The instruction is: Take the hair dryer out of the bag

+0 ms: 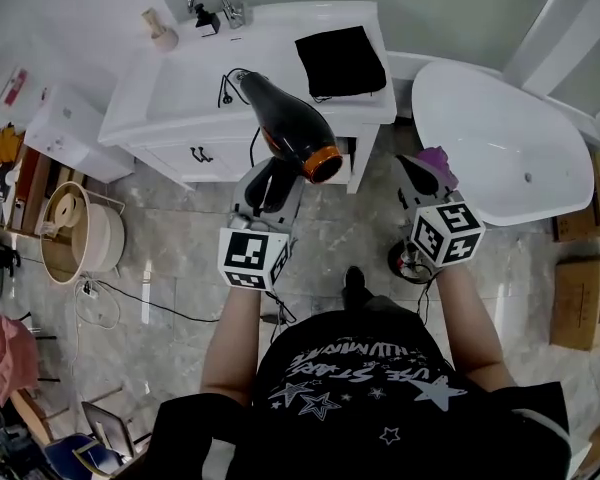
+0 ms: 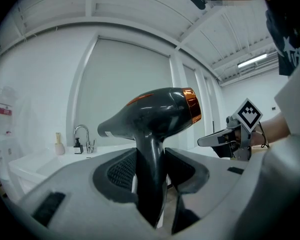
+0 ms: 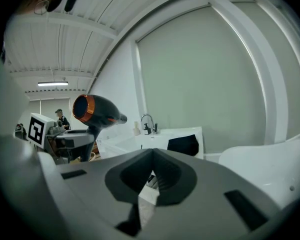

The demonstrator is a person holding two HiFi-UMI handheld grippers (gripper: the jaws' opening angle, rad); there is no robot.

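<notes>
Head view: the left gripper (image 1: 276,175) is just in front of the white table (image 1: 170,103). Its jaws are partly closed around the handle of the black hair dryer (image 1: 290,123). The dryer hangs above the table's front edge, and its orange-ringed end points away from the table. The black bag (image 1: 340,60) lies flat on the table's right end, well apart from the dryer. A thin dark cord (image 1: 225,86) on the table is probably the dryer's, though it is too fine to trace. The right gripper (image 1: 408,160) is off the table's right corner.

Left gripper view: the jaws press on either side of the dryer's handle (image 2: 150,184). The barrel sits above them, with the table's tap (image 2: 83,135) behind.

Right gripper view: the right gripper's jaws are fully together with nothing between them. Past them, the bag (image 3: 184,145) lies on the table, and the dryer (image 3: 96,110) is held up to the table's left.
</notes>
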